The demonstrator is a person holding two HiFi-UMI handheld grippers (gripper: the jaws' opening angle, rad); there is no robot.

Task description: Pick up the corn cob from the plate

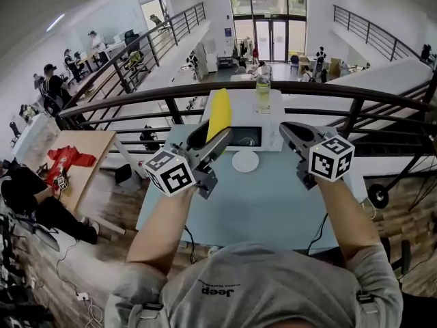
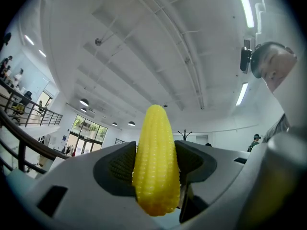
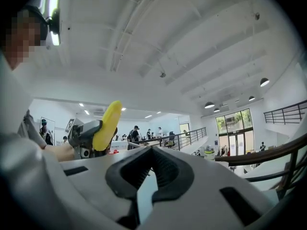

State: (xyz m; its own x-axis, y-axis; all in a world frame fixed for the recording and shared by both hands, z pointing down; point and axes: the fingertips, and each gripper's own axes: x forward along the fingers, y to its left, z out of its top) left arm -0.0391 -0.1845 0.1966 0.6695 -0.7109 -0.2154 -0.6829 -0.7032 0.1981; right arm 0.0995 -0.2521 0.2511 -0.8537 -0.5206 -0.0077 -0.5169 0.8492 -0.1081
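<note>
We are clamping the upright corn cob [image 2: 156,159] in the left gripper [image 1: 220,139]; the right gripper [image 3: 152,151] is hanging closed, empty.

corn cob [image 1: 219,111]: lower end hidden inside left tongs [image 1: 220,141] — head view
desk [image 1: 273,203]: near edge covered by person's shoulders [image 1: 273,289]
people [image 1: 49,80]: far off — too small for detail

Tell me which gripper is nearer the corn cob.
Left. The left gripper clamps the corn cob between its jaws; the right gripper sits apart to the cob's right, holding nothing.
</note>
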